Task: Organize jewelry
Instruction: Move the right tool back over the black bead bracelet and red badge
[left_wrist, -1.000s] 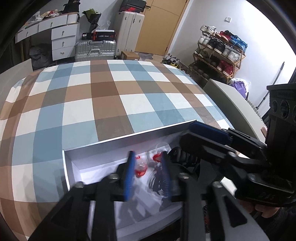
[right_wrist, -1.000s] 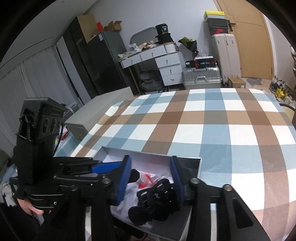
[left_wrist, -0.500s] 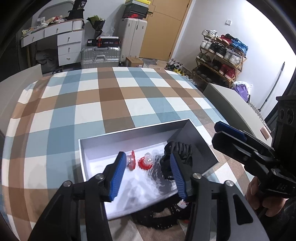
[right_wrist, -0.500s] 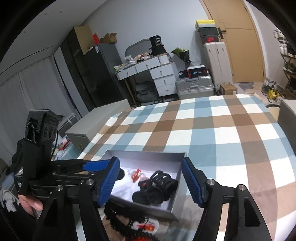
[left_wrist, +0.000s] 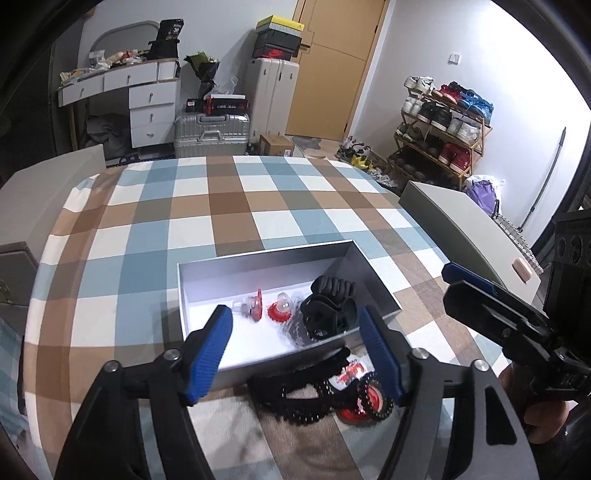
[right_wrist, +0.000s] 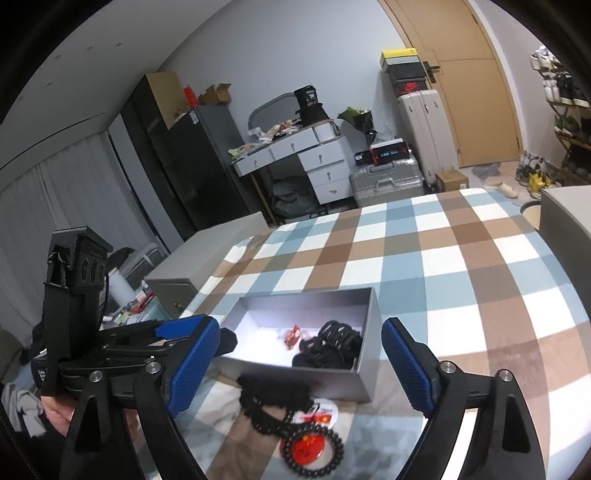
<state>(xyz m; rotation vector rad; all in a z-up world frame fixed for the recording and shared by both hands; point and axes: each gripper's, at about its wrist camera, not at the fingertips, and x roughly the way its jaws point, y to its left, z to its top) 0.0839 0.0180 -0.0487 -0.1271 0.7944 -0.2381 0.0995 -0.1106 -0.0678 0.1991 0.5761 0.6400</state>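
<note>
Jewelry for sorting lies in two places. Inside the shallow grey cardboard box with a white lining (left_wrist: 266, 258) rest a black ridged hair claw (left_wrist: 330, 306) at the right end and two small red ornaments with clear parts (left_wrist: 267, 306) just left of it. On the near side of the box, outside its wall, lie a string of black beads (left_wrist: 295, 395) and a round red disc ringed with dark beads (right_wrist: 312, 448), touching each other, with a small white and red tag between them and the box.

Both tools are empty. The left gripper (left_wrist: 295, 354) has its blue padded fingers (left_wrist: 212, 354) opening, apart over the near wall of the box, and nothing is between them. The right gripper (right_wrist: 299, 365) is opening too and stands wide, with the box and beads seen through the gap but not touched (it hangs above them, I judge). It seems the claw is already put away and the wide fingers prepare for the bead string, which still waits outside.

All this sits on a bed covered with a checked cloth (left_wrist: 221, 206) in blue, brown and white. Far behind are a white drawer desk (left_wrist: 147, 99), silver suitcases (left_wrist: 210, 133), a wooden door (left_wrist: 332, 66) and, at the right, a shoe rack (left_wrist: 439, 125).
</note>
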